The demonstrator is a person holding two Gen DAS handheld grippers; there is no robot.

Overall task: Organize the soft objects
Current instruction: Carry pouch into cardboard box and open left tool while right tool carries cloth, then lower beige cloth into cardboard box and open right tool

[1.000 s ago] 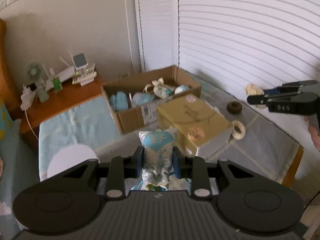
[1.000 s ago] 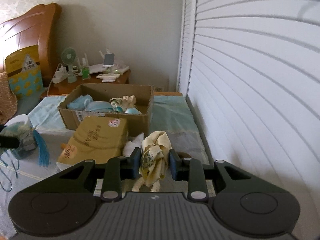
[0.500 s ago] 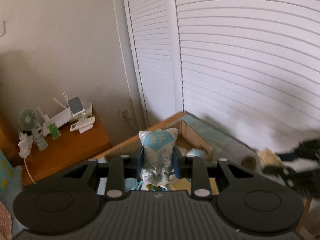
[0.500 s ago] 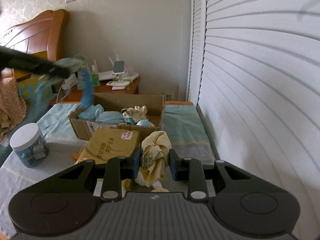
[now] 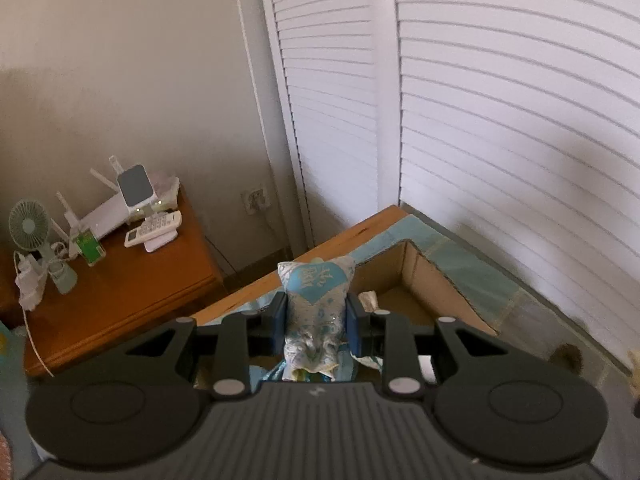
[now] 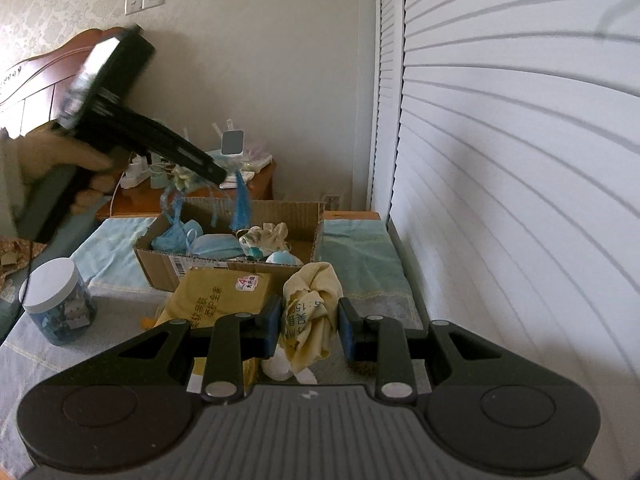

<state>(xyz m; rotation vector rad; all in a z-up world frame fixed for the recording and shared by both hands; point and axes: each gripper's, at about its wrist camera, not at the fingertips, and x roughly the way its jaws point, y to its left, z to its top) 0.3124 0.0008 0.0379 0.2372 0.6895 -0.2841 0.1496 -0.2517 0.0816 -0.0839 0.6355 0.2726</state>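
From over the left gripper (image 5: 316,320), its two blue pads are pressed against the sides of a small blue-and-white embroidered sachet (image 5: 315,300), pinched at the waist so the plump top stands up above the fingers; I would guess that grip is chosen so the stuffed pouch cannot slip out while it is carried. Below and just beyond it lies the open cardboard box (image 5: 424,276), which looks to be where it is headed, so the tool is held high over the box's near corner, not down among the contents. Behind stand a wooden nightstand (image 5: 132,280) with a small fan (image 5: 28,226), a phone on a stand and a remote, a plain wall, and white louvered doors (image 5: 500,140). From over the right gripper (image 6: 308,326), the jaws are clamped on a crumpled yellow cloth toy (image 6: 310,312) with printed characters, held low over the grey-covered bed (image 6: 120,300), seemingly waiting its turn. Ahead, the box already holds blue masks and other soft pieces, with a tan parcel (image 6: 224,296) lying against its front. The left tool is seen above the box with a blue tassel (image 6: 241,206) dangling from the sachet. A white-lidded jar (image 6: 56,300) stands to the left.
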